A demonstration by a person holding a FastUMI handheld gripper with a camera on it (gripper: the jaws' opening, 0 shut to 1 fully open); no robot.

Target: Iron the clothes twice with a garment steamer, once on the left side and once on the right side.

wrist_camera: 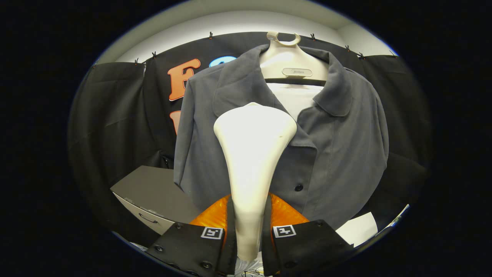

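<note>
Steamer (251,154), clamped between the fingers (230,234), faces the grey shirt (338,154) on its hanger (292,63).

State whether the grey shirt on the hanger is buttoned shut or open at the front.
Open at the collar: the grey shirt parts below the hanger. Lower down, the steamer head, gripped by the gripper, hides the placket: cannot tell.

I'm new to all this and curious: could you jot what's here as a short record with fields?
tool: white steamer head, handle clamped between the jaws of the gripper
garment: grey shirt, on a pale hanger
steamer position: in front of the shirt's chest, by the collar
nearby: grey cabinet beside the shirt
</note>
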